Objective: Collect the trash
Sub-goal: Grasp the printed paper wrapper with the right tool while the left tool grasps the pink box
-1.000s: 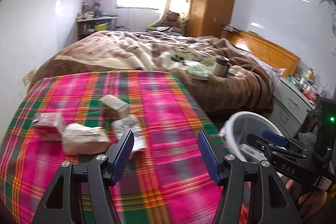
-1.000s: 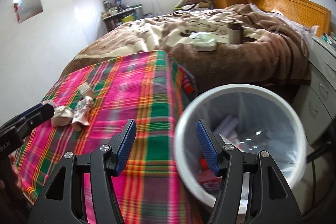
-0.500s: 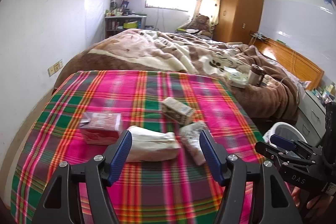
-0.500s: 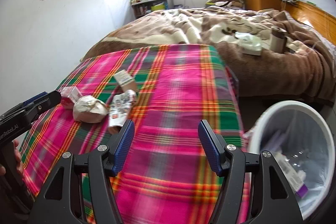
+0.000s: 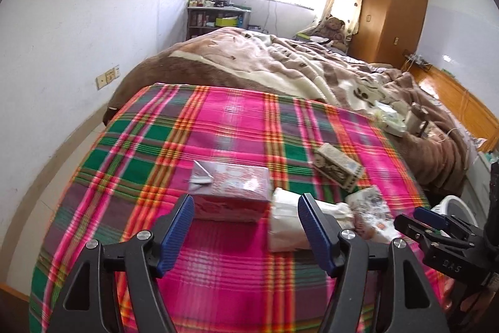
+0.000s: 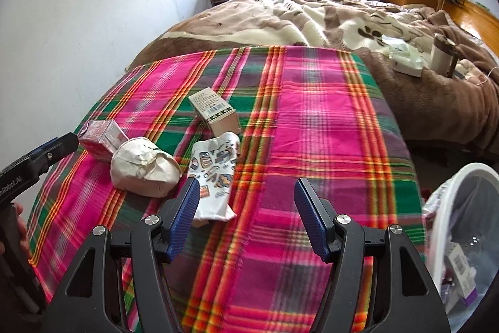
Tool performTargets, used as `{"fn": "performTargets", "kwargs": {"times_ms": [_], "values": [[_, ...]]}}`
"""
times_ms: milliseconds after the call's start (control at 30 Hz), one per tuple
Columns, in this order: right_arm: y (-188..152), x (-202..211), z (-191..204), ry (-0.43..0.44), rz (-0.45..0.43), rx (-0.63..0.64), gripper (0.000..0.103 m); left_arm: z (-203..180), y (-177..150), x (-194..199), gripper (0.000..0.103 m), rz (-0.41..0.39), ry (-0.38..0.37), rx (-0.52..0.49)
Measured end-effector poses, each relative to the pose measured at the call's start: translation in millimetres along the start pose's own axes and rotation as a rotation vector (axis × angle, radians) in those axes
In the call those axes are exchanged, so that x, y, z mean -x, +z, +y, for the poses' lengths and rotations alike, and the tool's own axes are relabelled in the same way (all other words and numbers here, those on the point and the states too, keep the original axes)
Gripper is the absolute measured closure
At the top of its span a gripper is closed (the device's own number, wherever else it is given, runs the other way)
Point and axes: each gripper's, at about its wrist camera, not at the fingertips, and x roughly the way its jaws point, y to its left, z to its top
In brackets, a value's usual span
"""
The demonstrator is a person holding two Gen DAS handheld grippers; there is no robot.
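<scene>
On the desk, covered by a woven plaid cloth of pink, green and orange bands, 4 pieces of trash lie grouped toward its left half. A red box, flat and rectangular with a glossy printed top, sits just ahead of the left gripper, whose ribbed blue pads are spreading and grip nothing; the box's near edge shows between them without contact. Just right of it lies a crumpled white paper bag, lumpy and creased, touching the box. A printed pouch, soft and wrinkled with small coloured pictures on white, lies lengthwise beside the bag, its lower end passing behind the left pad of the right gripper. That gripper's jaws stand apart over bare cloth, holding nothing. Behind the pouch, a tan carton of stiff cardboard, long and square-ended with a barcode label, rests tilted and close to the pouch's upper end; whether they touch is unclear. At the desk's right edge stands a round white bin lined with thin clear plastic, with packets inside. Beyond the desk spreads a bed under a plush brown and cream blanket.
</scene>
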Motion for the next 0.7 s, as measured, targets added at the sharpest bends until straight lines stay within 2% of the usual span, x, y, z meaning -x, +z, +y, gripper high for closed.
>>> {"fn": "performTargets", "kwargs": {"times_ms": [367, 500, 600, 700], "values": [[8, -23, 3, 0.008, 0.053, -0.029, 0.039, 14, 14, -34, 0.033, 0.057, 0.0, -0.005], [10, -26, 3, 0.012, 0.053, -0.034, 0.039, 20, 18, -46, 0.033, 0.085, -0.021, 0.009], [10, -28, 2, 0.032, 0.059, -0.047, 0.039, 19, 16, -49, 0.033, 0.103, -0.079, 0.03], [11, -32, 2, 0.055, 0.067, -0.059, 0.041, 11, 12, -48, 0.033, 0.108, -0.092, 0.003]]}}
